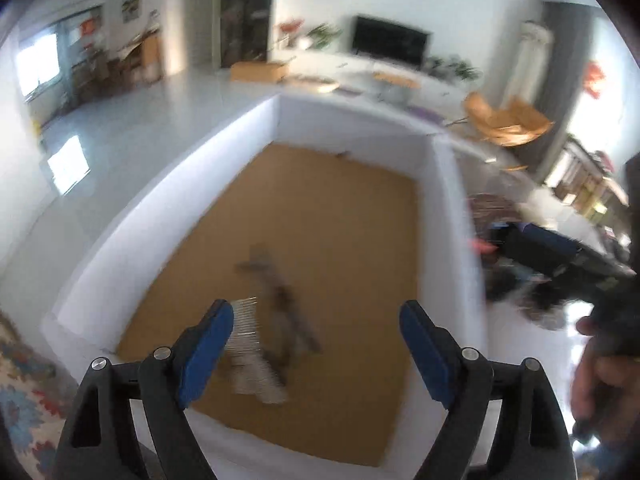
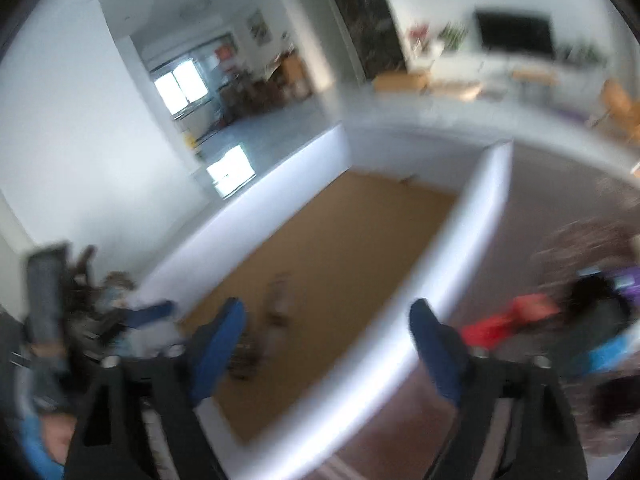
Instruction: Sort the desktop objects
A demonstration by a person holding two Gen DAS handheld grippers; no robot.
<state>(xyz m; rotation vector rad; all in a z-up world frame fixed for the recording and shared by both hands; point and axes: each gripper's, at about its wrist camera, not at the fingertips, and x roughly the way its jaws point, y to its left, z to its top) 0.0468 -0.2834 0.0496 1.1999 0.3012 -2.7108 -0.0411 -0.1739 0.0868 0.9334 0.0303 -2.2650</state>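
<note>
Comb (image 1: pixel 256 354) and dark items in white-walled box (image 1: pixel 452 216), beneath both grippers' spread, empty jaws.

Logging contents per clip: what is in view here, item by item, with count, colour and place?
White-walled box with brown cardboard floor: one, centre of both views.
Metal-toothed comb: one, silvery, on the box floor near the left gripper's left finger.
Dark blurred items: count unclear, grey-brown, mid box floor.
Red object: one, outside the box's right wall; too blurred to name.
Black television: one, far wall.
Left gripper: black, blue pads, open, nothing between them.
Right gripper: black, blue pads, open, nothing held.
Hand: one, holding the right gripper.
</note>
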